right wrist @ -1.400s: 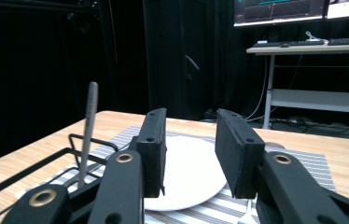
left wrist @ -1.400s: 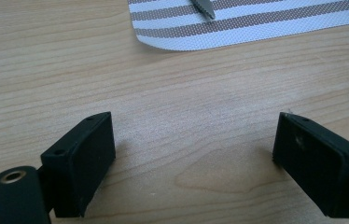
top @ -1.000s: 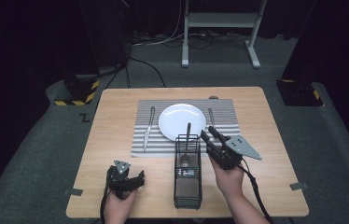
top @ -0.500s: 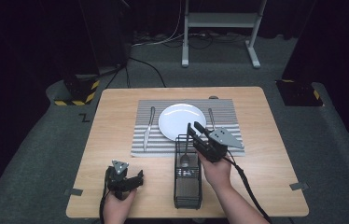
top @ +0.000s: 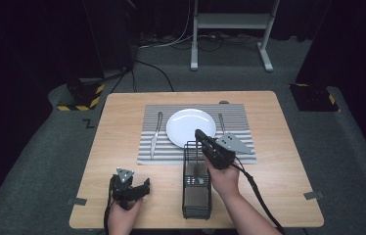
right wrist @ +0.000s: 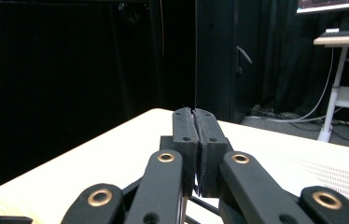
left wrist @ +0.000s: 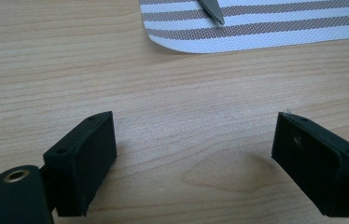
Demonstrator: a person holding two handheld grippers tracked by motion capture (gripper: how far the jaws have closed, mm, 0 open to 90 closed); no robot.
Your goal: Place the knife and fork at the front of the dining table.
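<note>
My right gripper [top: 198, 133] is over the far end of a black wire basket [top: 195, 200] that stands on the table in front of the person. Its jaws have just been closing and are now shut on a thin upright utensil [right wrist: 195, 56]. In the right gripper view the utensil rises edge-on as a dark line from the jaw tips of that gripper [right wrist: 195, 112]. Its lower part [top: 198, 153] hangs inside the basket. My left gripper [top: 131, 183] rests low at the front left of the table. Seen up close, the left gripper [left wrist: 193, 154] has its jaws wide open over bare wood.
A striped placemat [top: 240, 152] lies at the table's middle with a white plate [top: 191, 126] on it, a knife [top: 155, 134] to the plate's left and another utensil [top: 221, 122] to its right. The knife's tip [left wrist: 212, 11] reaches the mat's near edge.
The right gripper has moved left, over the basket's far end, to the upright utensil there, and its jaws have closed. The left gripper has stayed put.
</note>
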